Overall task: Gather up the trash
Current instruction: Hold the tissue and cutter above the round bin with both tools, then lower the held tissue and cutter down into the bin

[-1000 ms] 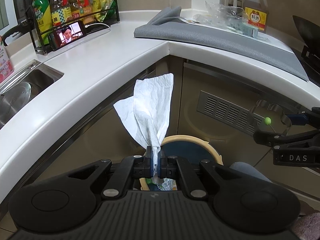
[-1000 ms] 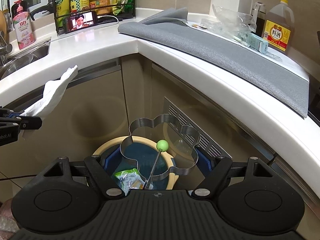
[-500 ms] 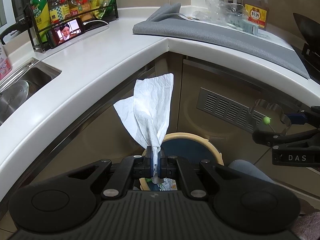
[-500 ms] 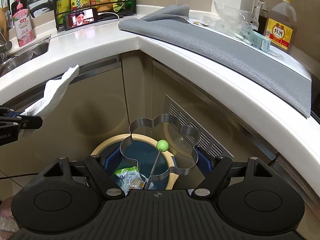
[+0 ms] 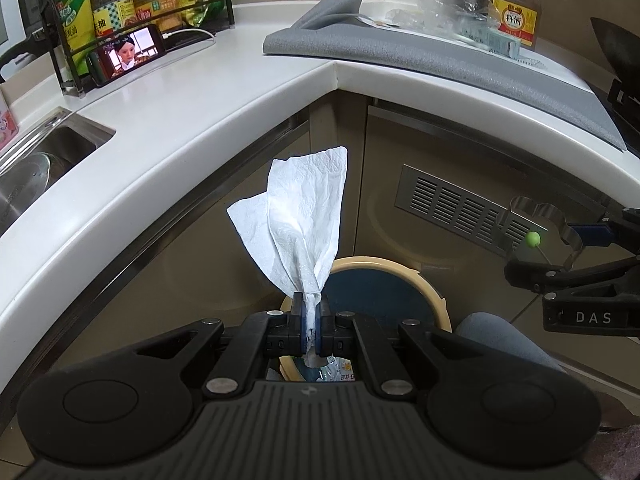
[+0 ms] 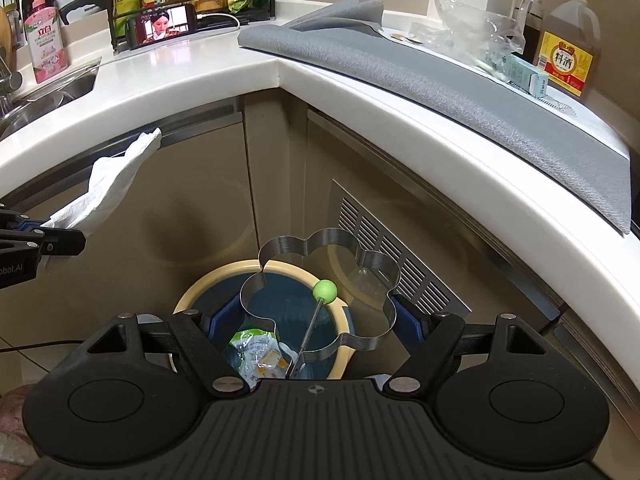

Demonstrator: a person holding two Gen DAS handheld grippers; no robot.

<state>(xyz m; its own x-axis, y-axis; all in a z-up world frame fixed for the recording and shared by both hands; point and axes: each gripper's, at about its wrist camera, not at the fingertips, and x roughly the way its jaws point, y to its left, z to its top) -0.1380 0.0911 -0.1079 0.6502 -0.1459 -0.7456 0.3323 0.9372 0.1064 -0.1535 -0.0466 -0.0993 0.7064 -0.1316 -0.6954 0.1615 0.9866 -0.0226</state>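
Nothing moved; left gripper [image 5: 310,322] fingers pinch tissue [image 5: 304,220], right gripper [image 6: 316,316] fingers clamp flower-shaped ring [image 6: 320,292] above bin [image 6: 188,300].

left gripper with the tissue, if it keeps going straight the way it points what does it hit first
Most likely the trash bin: the left gripper, shut on the white tissue, points down over its near rim, toward the dark liner. Nothing shows in between, though depth is hard to judge here.

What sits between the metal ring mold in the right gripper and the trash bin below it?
Nothing: in the right wrist view the flower-shaped ring mold, clamped in the right gripper, hangs over the open trash bin, only air between.
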